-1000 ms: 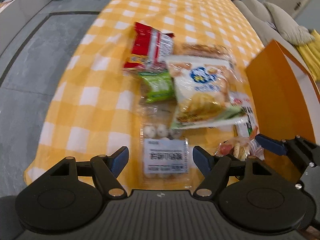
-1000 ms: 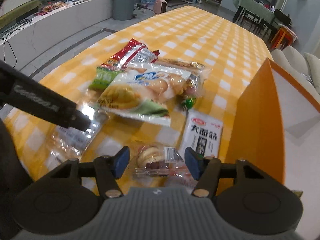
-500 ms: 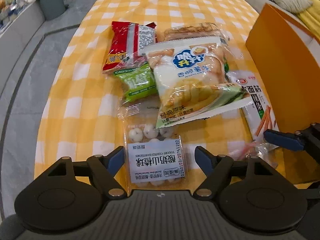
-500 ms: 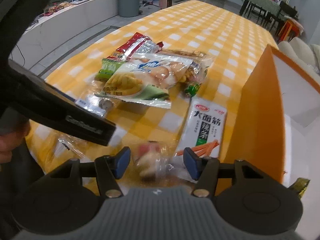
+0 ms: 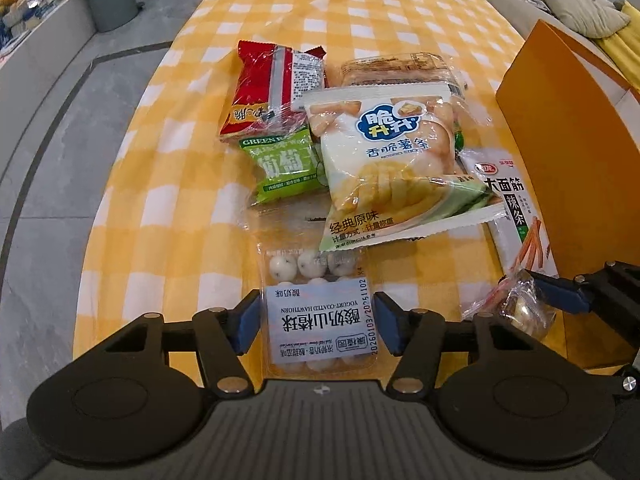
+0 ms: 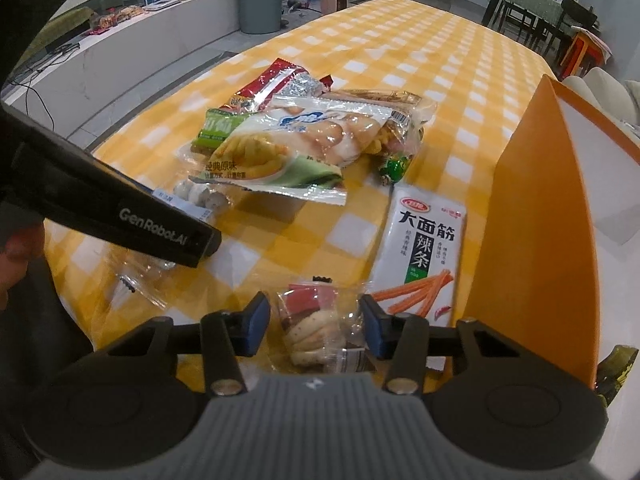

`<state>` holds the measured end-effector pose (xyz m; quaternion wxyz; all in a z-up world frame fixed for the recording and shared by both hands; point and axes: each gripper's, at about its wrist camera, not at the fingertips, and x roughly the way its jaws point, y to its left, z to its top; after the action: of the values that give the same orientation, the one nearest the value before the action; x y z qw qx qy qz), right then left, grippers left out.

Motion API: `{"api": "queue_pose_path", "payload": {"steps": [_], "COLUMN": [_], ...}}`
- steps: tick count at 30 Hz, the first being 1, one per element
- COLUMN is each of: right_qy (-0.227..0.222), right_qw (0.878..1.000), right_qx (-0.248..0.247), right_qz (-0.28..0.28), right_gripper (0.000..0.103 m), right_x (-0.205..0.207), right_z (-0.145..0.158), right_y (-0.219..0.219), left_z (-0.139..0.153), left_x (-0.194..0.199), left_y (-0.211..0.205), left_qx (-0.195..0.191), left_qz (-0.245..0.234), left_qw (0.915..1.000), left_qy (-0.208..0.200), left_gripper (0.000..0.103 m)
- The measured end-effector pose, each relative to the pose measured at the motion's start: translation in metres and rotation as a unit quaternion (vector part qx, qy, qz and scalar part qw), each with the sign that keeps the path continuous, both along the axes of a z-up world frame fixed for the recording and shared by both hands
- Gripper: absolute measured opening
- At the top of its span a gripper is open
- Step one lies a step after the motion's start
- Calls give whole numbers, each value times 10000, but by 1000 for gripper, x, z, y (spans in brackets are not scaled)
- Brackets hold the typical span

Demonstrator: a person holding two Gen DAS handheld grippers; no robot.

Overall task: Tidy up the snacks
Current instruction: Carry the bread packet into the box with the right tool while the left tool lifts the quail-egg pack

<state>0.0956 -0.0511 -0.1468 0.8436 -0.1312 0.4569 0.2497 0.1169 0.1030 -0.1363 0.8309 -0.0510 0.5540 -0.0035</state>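
Snack packs lie in a pile on the yellow checked tablecloth [image 5: 168, 184]. My left gripper [image 5: 316, 326] is open, its blue pads on either side of a clear box of yogurt-coated hawthorn balls [image 5: 320, 312]. My right gripper [image 6: 314, 326] is open around a small clear pack of cookies [image 6: 316, 328], which also shows in the left wrist view [image 5: 520, 308]. Beyond lie a potato stick bag [image 5: 396, 168], a green pack [image 5: 286, 168], a red pack [image 5: 272, 88] and a white spicy-strip pack [image 6: 424, 248].
An orange box [image 6: 536, 220] with a white inside stands open at the right of the snacks. The left gripper's black body [image 6: 104, 204] crosses the right wrist view. The table's left edge drops to a grey floor [image 5: 52, 128].
Both grippers have come forward and lower over the table. The hawthorn box now sits between the left pads and the cookie pack between the right pads.
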Motion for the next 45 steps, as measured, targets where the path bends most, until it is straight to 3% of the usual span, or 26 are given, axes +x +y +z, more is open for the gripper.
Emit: {"api": "queue_pose_path", "payload": {"steps": [7, 21, 25, 28, 32, 35, 40, 45], "right_qy": [167, -140, -223, -309, -126, -309, -664, -465], "right_qw": [9988, 9964, 9950, 9936, 9802, 9728, 9713, 9636], "right_qx": [419, 781, 905, 990, 1792, 2023, 1627, 1102], "right_qz": [-193, -313, -365, -456, -834, -1084, -1605, -2390], "right_gripper": [47, 47, 47, 47, 47, 47, 47, 47], "right_x": [3, -6, -8, -8, 0, 2, -1, 5], "right_z": [10, 39, 49, 60, 90, 116, 140, 126], "right_y": [-6, -13, -19, -26, -60, -91, -145, -202], "left_z": [7, 20, 34, 51, 77, 96, 122, 129], "left_x": [-10, -28, -33, -37, -40, -38, -22, -7], "left_y": [13, 33, 36, 36, 24, 9, -27, -72], "left_qx": [-165, -426, -509, -778, -1032, -1212, -1400, -1514], "left_qz": [266, 911, 1016, 1051, 939, 805, 361, -103], "left_qw": [9995, 9949, 9934, 9908, 9879, 9854, 9842, 9842], "left_qy": [77, 73, -153, -350, -672, -880, -1019, -910], "left_gripper": [66, 67, 66, 67, 67, 67, 67, 66]}}
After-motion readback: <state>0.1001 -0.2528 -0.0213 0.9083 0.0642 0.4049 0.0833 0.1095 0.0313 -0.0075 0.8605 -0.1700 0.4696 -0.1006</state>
